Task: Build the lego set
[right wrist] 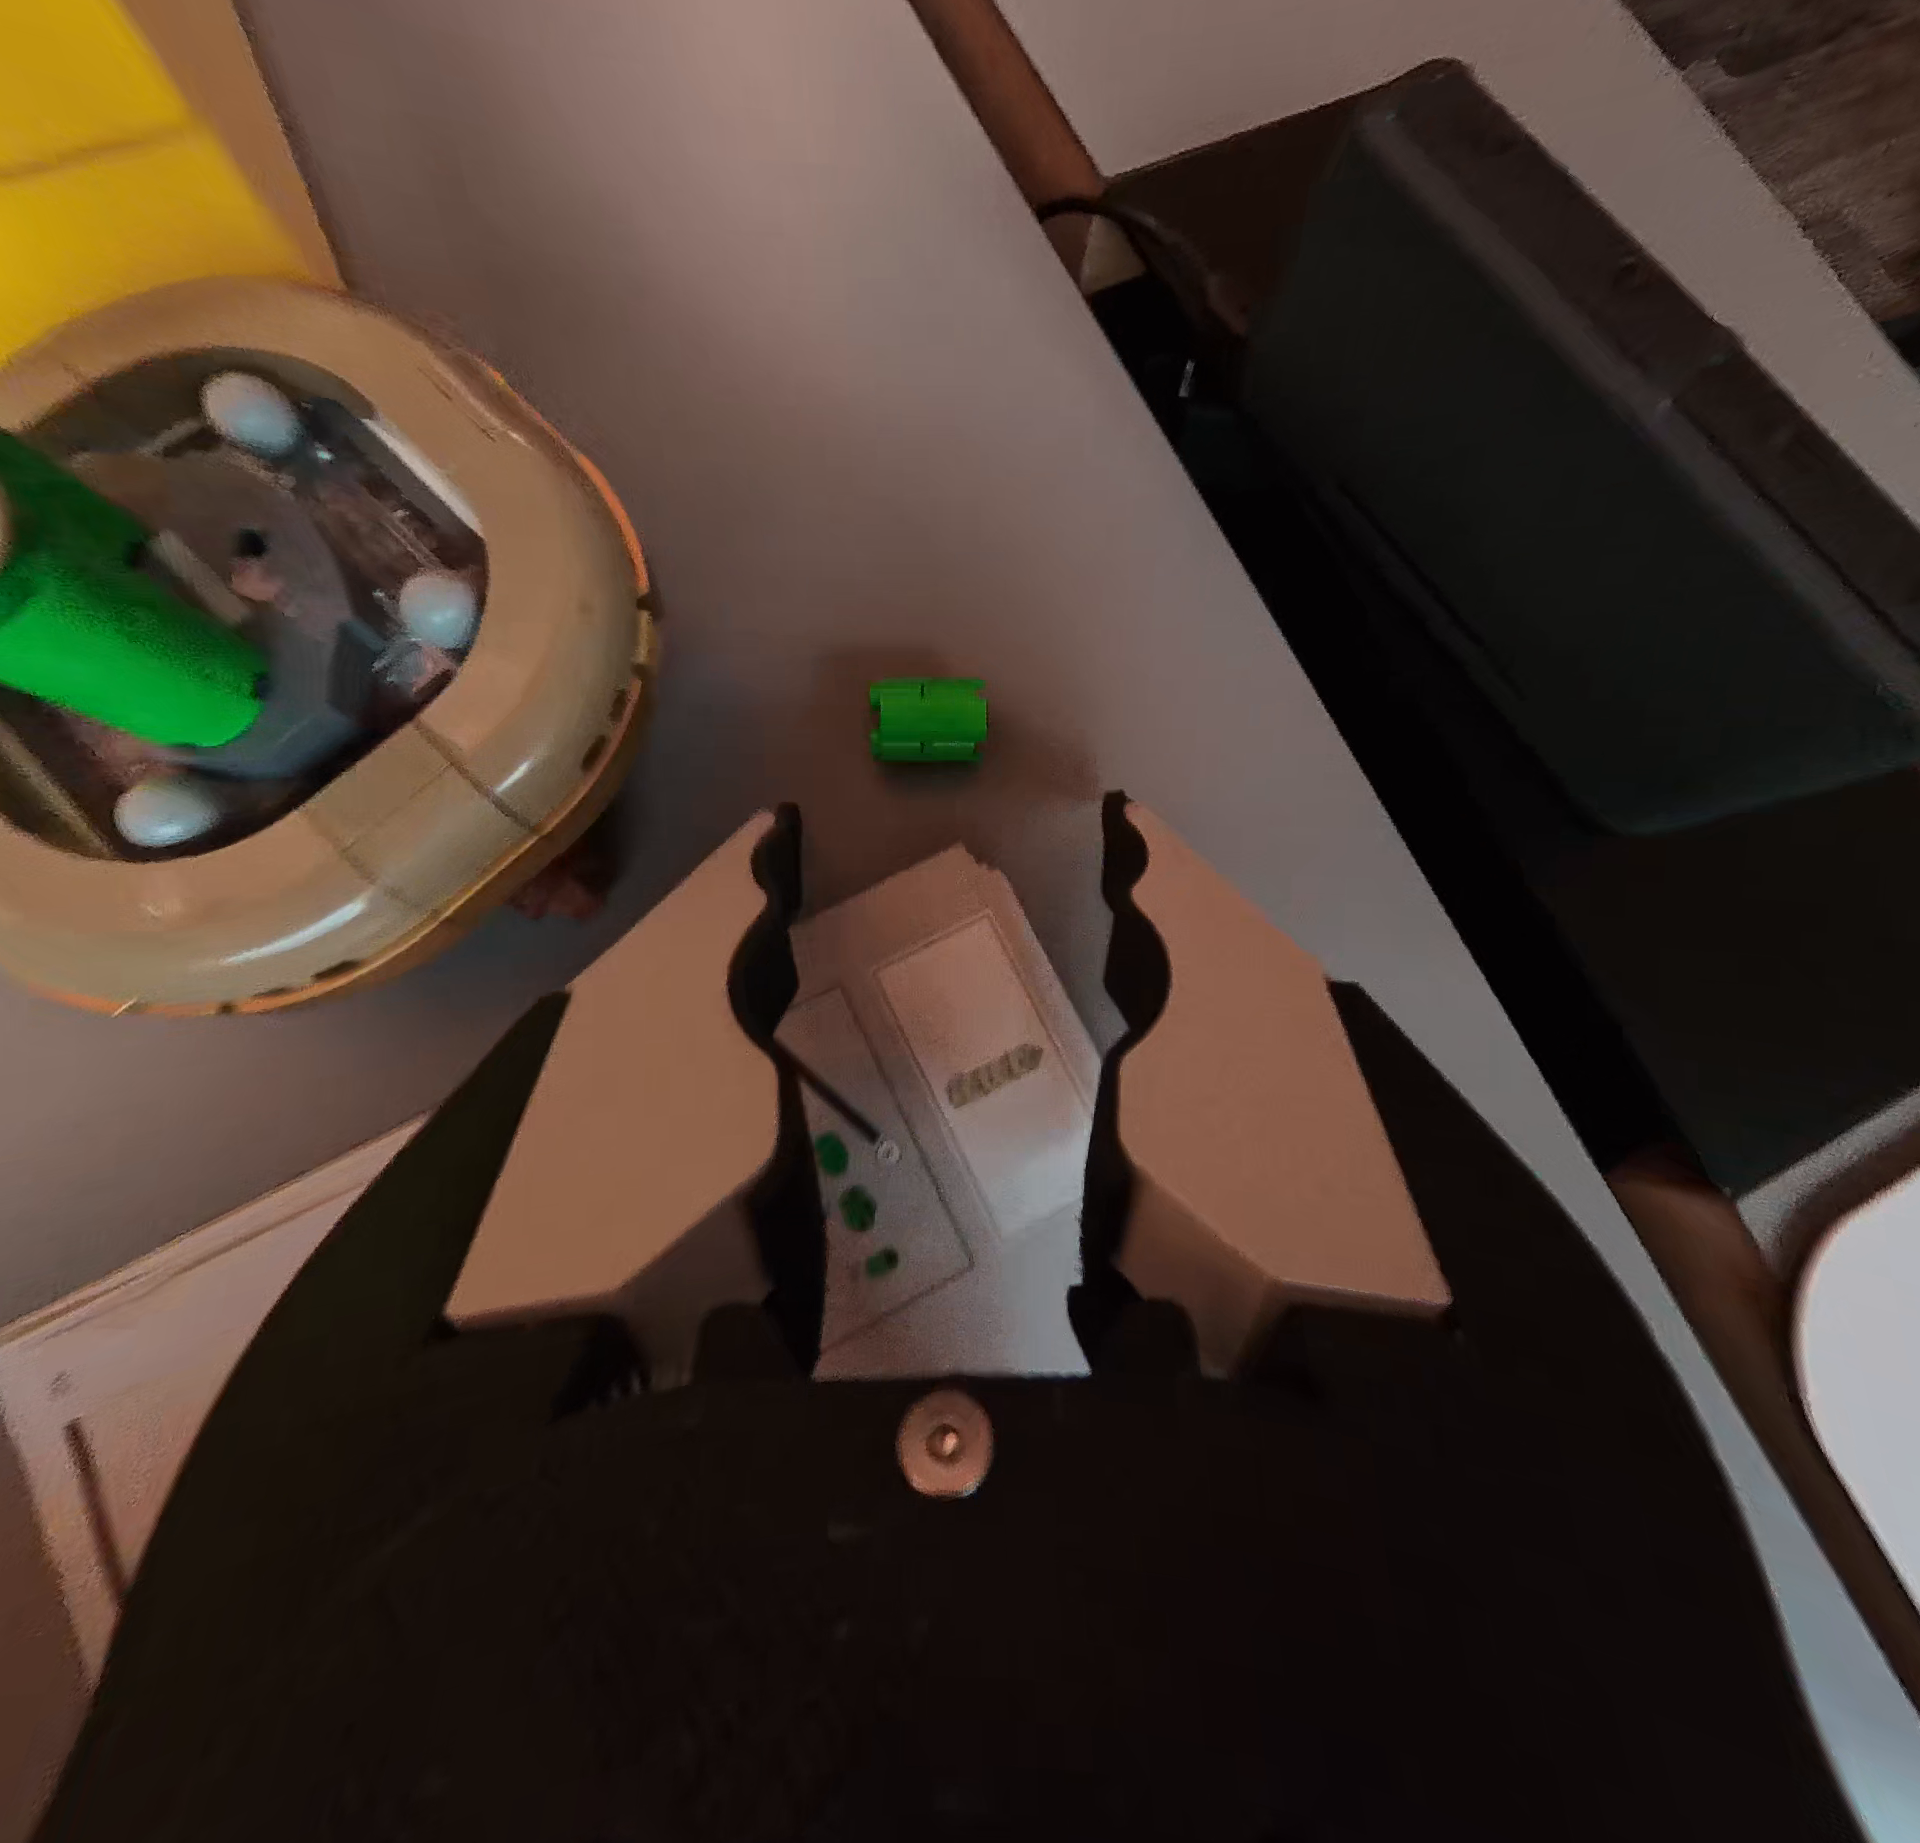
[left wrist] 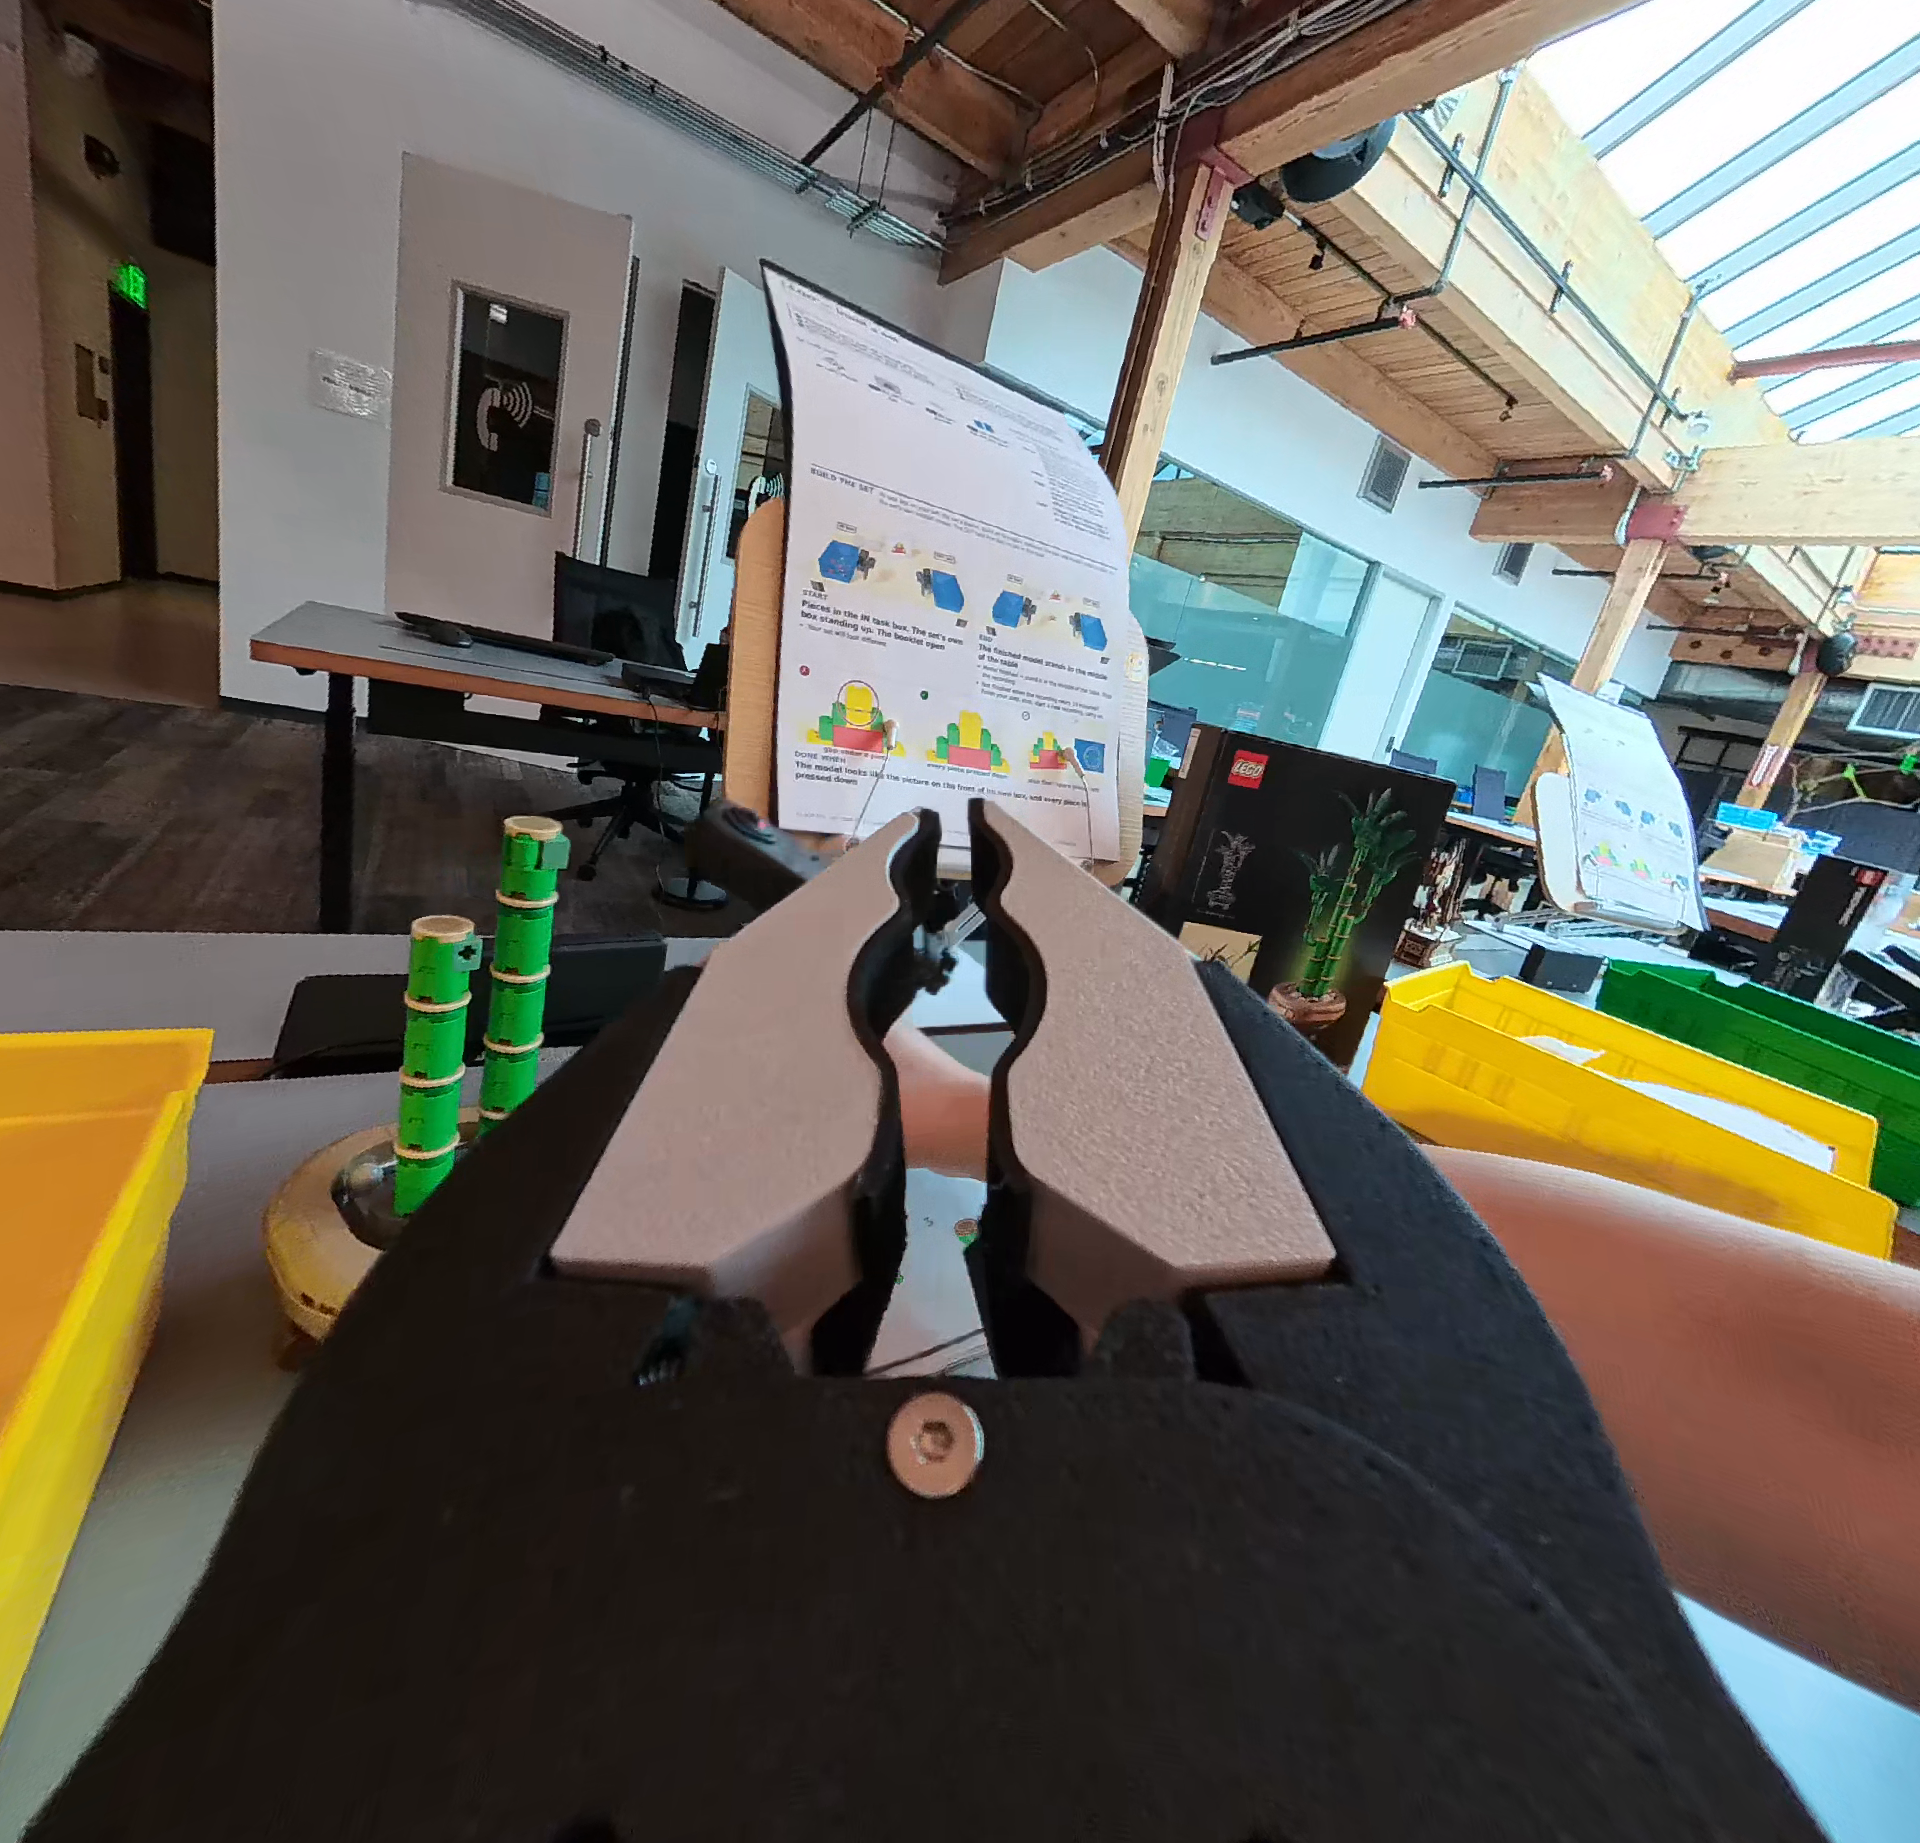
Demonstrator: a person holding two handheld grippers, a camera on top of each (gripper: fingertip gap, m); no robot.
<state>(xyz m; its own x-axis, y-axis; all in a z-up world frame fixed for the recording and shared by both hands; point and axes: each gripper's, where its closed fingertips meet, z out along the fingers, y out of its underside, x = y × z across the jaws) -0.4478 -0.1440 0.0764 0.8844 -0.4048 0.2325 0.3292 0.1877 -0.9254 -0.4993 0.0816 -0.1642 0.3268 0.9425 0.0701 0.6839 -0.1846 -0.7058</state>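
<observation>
A tan round pot base (left wrist: 312, 1243) holds two green bamboo stalks (left wrist: 436, 1055) with tan rings, left of my left gripper (left wrist: 945, 817). That gripper is raised, its jaws nearly closed with nothing between them. In the right wrist view the pot (right wrist: 499, 858) sits at left with a green stalk (right wrist: 114, 630) rising from it. A small green bamboo segment (right wrist: 928, 719) lies on the table just beyond my right gripper (right wrist: 951, 806), which is open and empty above the open instruction booklet (right wrist: 935, 1045).
A yellow bin (left wrist: 73, 1263) stands at left, a yellow bin (left wrist: 1621, 1097) and a green bin (left wrist: 1766, 1035) at right. An instruction sheet (left wrist: 935, 588) and the set's box (left wrist: 1299, 858) stand behind. A person's forearm (left wrist: 1662, 1378) crosses right. A dark case (right wrist: 1558, 567) lies beyond the table edge. The dark case (right wrist: 1558, 567) is about 9 centimeters from my right fingertips and 40 centimeters from my left.
</observation>
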